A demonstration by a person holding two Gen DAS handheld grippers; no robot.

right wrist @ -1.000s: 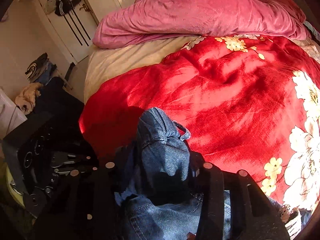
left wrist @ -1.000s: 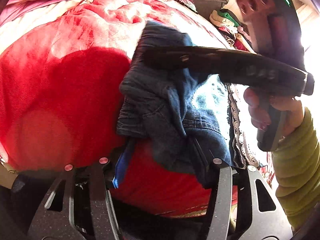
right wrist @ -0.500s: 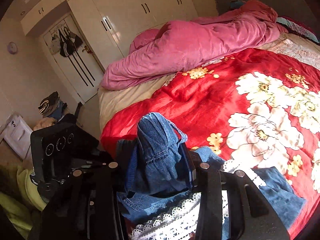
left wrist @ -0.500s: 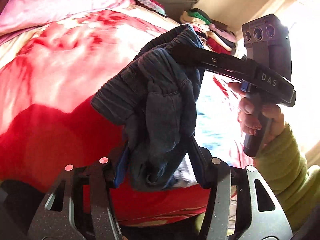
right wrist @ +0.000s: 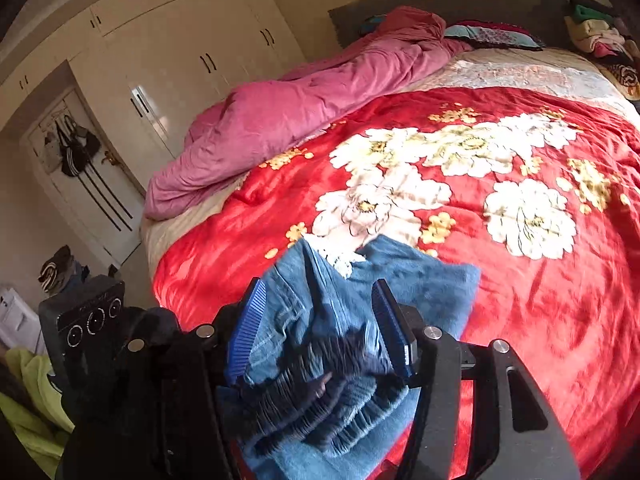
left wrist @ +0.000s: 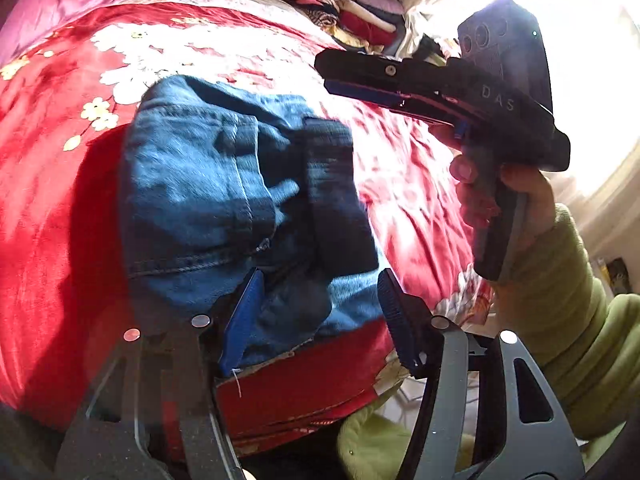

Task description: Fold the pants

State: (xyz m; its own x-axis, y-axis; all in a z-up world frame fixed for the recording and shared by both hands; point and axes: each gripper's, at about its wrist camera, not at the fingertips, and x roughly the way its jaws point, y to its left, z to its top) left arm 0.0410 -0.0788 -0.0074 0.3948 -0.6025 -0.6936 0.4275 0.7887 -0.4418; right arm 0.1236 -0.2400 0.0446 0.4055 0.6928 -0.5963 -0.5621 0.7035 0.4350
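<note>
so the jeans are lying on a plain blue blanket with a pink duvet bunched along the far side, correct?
Not quite. The jeans lie on a red blanket printed with white and yellow flowers, not a plain blue one; the right wrist view shows it. The pink duvet is indeed bunched along the far side.

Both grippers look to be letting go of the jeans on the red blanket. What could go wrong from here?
1. The jeans lie bunched, the dark elastic waistband crumpled, so the fold may spring apart once released.
2. Denim sits between the opening pads of the left gripper and the right gripper; pulling back could snag and drag it.
3. The jeans lie near the edge of the red blanket and might slide off.
</note>
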